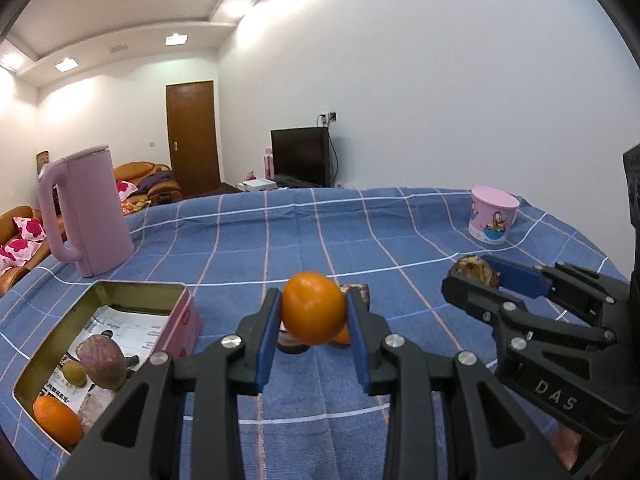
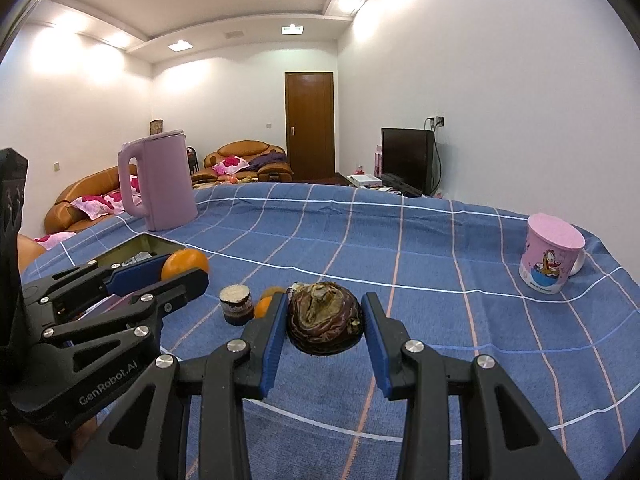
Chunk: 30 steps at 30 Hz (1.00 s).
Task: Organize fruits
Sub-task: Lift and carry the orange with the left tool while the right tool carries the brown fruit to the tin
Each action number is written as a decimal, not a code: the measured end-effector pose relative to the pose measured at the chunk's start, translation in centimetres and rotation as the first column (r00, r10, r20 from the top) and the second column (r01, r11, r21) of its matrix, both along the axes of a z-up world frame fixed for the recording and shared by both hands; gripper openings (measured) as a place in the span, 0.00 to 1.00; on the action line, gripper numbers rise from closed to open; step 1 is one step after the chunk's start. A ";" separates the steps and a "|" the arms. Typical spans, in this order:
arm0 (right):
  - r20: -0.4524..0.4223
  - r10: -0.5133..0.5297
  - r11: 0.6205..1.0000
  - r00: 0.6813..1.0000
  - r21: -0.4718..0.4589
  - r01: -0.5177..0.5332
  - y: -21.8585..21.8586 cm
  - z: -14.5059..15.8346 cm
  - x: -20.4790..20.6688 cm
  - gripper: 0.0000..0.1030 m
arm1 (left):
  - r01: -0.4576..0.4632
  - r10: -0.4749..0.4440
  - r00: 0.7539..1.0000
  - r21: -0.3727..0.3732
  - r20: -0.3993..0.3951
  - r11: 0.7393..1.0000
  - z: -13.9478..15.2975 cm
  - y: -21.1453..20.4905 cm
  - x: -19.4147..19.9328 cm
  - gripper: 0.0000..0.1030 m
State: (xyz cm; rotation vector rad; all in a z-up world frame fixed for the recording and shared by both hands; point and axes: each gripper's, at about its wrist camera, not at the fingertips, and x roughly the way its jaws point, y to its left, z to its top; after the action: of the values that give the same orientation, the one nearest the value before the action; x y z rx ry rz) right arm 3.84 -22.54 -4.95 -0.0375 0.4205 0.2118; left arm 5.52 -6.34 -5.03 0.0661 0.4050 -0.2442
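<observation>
Left gripper [image 1: 313, 312] squeezes an orange [image 1: 313, 307] between its two blue pads and holds it up above the blue checked cloth [image 1: 280, 240]. Far to the left stands a tall pink kettle [image 1: 86, 212]. Next to it, down in the corner, sits an open pink tin box [image 1: 176, 320] with paper inside (an orange fruit [image 1: 56, 420], a small green one [image 1: 74, 374] and a wrinkly purple fruit [image 1: 102, 364] lie in it already). On the cloth past the held orange sit a little dark jar [image 2: 237, 305] and small orange fruits [image 2: 267, 300]. Further right, the right gripper [image 2: 325, 322] is closed on a brown wrinkly fruit [image 2: 325, 318], its pads touching both sides. Whether that fruit is lifted or resting on the cloth, I cannot tell. Way over on the right stands a pink cartoon mug [image 2: 550, 258], well apart from everything else.
</observation>
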 end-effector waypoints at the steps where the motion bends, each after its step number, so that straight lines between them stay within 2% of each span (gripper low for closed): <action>1: 0.004 0.000 1.000 1.000 0.000 0.000 0.0 0.0 -0.1 0.39 | 0.000 0.000 1.000 0.000 0.003 1.000 0.0 0.0 -0.1 0.33; 14: 0.043 0.015 1.000 0.999 -0.012 -0.014 0.3 0.3 -0.8 0.39 | -0.019 0.020 0.999 -0.006 0.045 1.000 0.3 0.2 -0.8 0.33; 24: 0.007 0.054 0.998 0.999 -0.013 -0.054 1.7 0.1 0.0 0.39 | -0.051 0.051 0.999 0.004 0.016 0.999 0.2 1.7 -0.4 0.33; 30: -0.026 0.120 0.993 0.992 0.006 -0.120 4.5 0.0 1.2 0.39 | -0.112 0.112 0.994 0.006 -0.017 0.994 -0.1 4.8 0.1 0.33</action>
State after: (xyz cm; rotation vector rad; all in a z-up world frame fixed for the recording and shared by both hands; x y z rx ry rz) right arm 5.06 -18.02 -4.97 -0.0558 0.4444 0.3318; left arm 5.59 -1.55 -5.09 0.0459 0.4253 -0.1331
